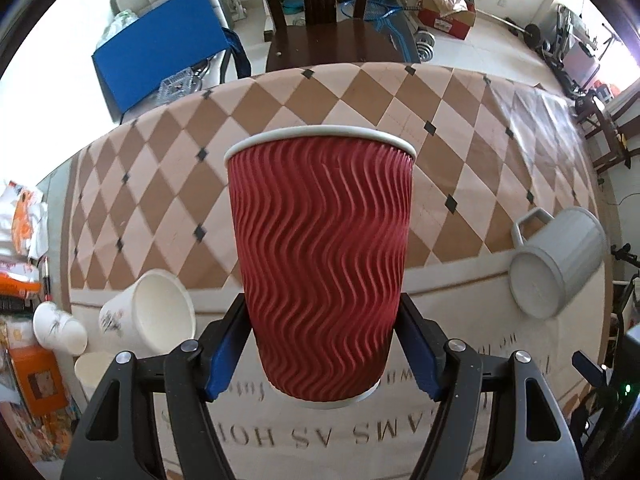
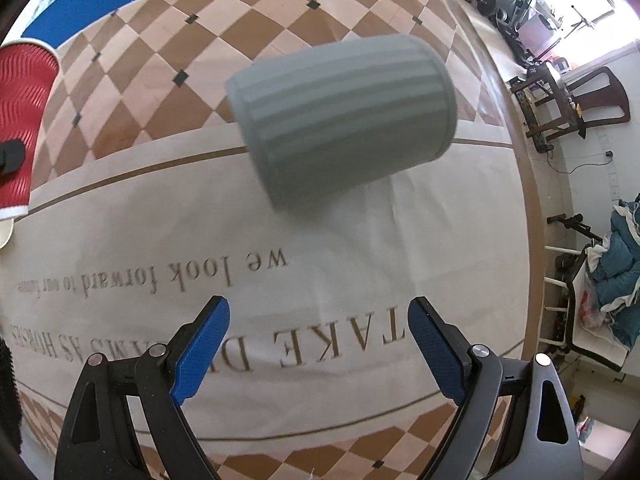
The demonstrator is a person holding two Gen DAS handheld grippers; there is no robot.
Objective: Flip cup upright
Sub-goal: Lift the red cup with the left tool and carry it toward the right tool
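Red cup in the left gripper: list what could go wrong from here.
The left gripper pinches the red cup only near its base, so the thin paper wall could crush or slip. Its base looks to hang above the table, so letting go now might tip it. The grey mug lies on its side and could roll.

Red cup [image 1: 322, 264] of matt, wavy-ribbed paper; grey mug [image 2: 340, 118] matt with smooth ridges

Left hand-held gripper [image 1: 320, 344] clamped around something, right hand-held gripper [image 2: 318, 338] spread wide, unloaded.
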